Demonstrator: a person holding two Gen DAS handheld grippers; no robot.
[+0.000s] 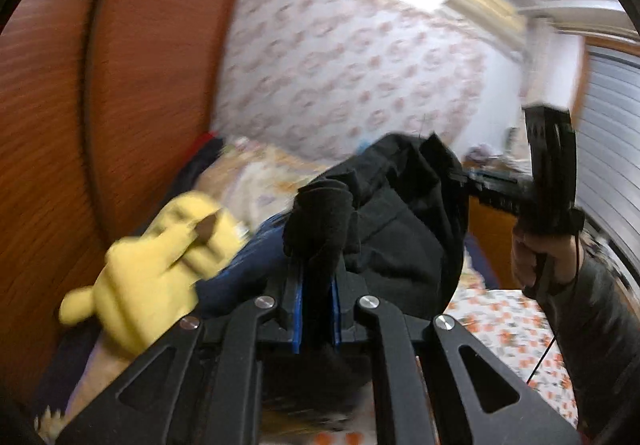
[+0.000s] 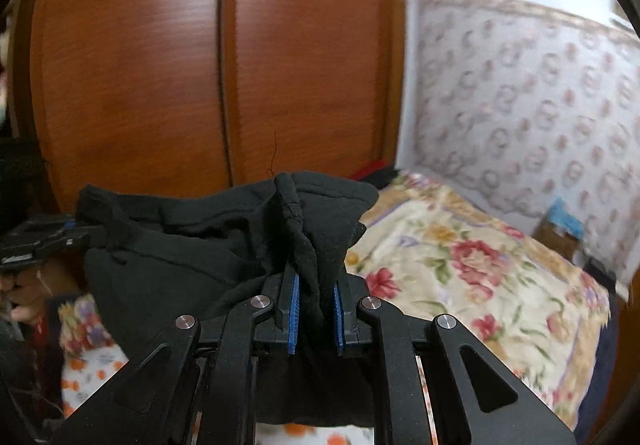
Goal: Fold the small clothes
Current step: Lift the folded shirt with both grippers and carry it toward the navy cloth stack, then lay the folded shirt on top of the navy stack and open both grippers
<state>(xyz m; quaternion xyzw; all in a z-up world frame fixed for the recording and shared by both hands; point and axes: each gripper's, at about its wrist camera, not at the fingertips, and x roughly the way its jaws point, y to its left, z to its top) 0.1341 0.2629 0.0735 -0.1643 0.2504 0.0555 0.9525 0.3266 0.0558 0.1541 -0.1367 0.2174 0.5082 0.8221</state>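
Note:
A small black garment (image 1: 400, 221) hangs in the air, stretched between both grippers above a bed. My left gripper (image 1: 316, 277) is shut on one bunched corner of it, with cloth sticking out past the blue pads. My right gripper (image 2: 316, 285) is shut on another bunched corner of the same black garment (image 2: 192, 245). In the left wrist view the right gripper (image 1: 464, 181) shows at the right, held by a hand, clamped on the garment's far edge. In the right wrist view the left gripper (image 2: 84, 233) shows at the left edge, where the cloth reaches it.
A yellow plush toy (image 1: 160, 265) and a blue cloth (image 1: 248, 269) lie below the left gripper. A floral bedspread (image 2: 480, 265) covers the bed. A brown wooden wardrobe (image 2: 200, 45) stands close behind. Patterned wallpaper (image 1: 340, 77) lines the far wall.

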